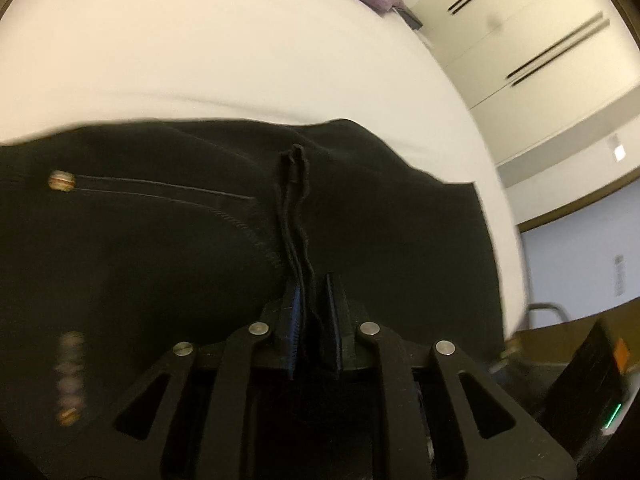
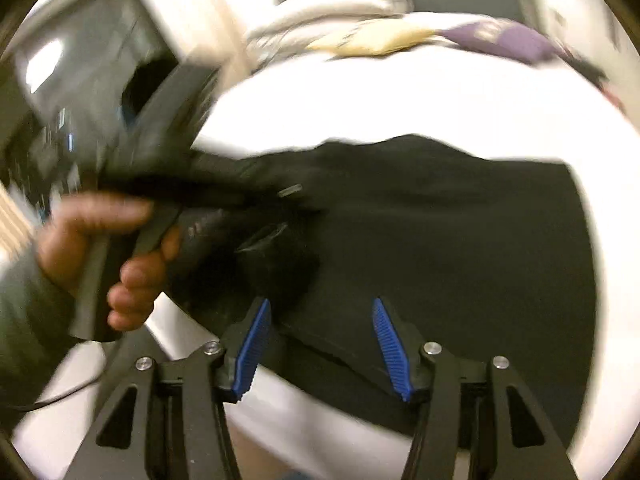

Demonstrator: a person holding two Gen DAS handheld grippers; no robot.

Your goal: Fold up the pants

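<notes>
Black pants (image 1: 160, 248) lie on a white bed (image 1: 200, 52). In the left wrist view my left gripper (image 1: 314, 280) is shut on a bunched edge of the pants, with a pocket seam and a metal rivet (image 1: 61, 180) to the left. In the right wrist view the pants (image 2: 440, 232) spread across the bed (image 2: 360, 100). My right gripper (image 2: 320, 308) is open just above the near edge of the pants, holding nothing. The left gripper and the hand holding it (image 2: 132, 248) show at the left, blurred.
A purple cloth (image 2: 504, 40) and pale bedding (image 2: 368, 40) lie at the far side of the bed. A white wall with dark slots (image 1: 540, 40) stands to the right of the bed. A dark box (image 1: 588, 380) sits low beside the bed.
</notes>
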